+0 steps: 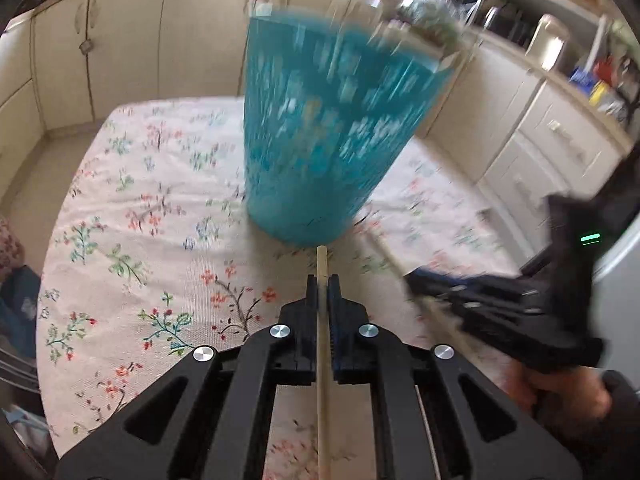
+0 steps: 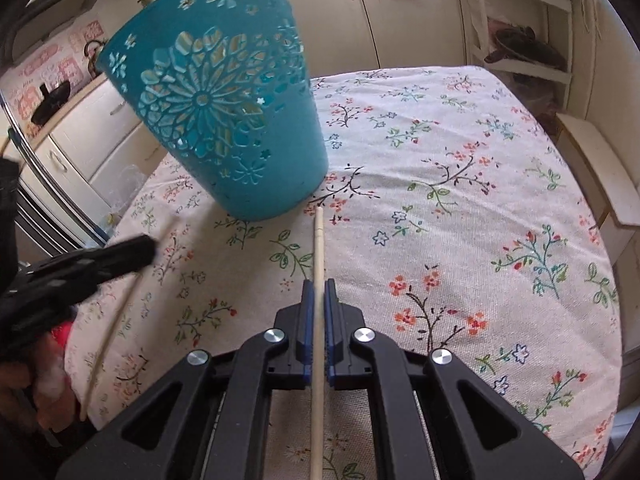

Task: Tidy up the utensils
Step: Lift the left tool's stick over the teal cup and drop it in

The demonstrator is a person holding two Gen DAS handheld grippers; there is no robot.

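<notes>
A teal cut-out plastic basket (image 1: 320, 128) (image 2: 224, 112) stands upright on the floral tablecloth. In the left wrist view my left gripper (image 1: 322, 280) is shut on a thin wooden chopstick (image 1: 321, 260), whose tip points at the basket's base. My right gripper (image 1: 414, 280) reaches in from the right, blurred, with a second chopstick (image 1: 386, 250) sticking out of it. In the right wrist view my right gripper (image 2: 319, 282) is shut on that chopstick (image 2: 319, 236), its tip close to the basket's foot. The left gripper (image 2: 150, 250) shows at the left with its chopstick (image 2: 116, 320) trailing back.
The table (image 2: 460, 208) wears a cream floral cloth and ends at a rounded edge. Cream cabinets (image 1: 120, 48) stand behind it, and a cluttered counter (image 1: 592, 80) to the right. An open shelf (image 2: 524, 52) stands at the back. Hands (image 1: 560, 396) (image 2: 40, 392) hold the grippers.
</notes>
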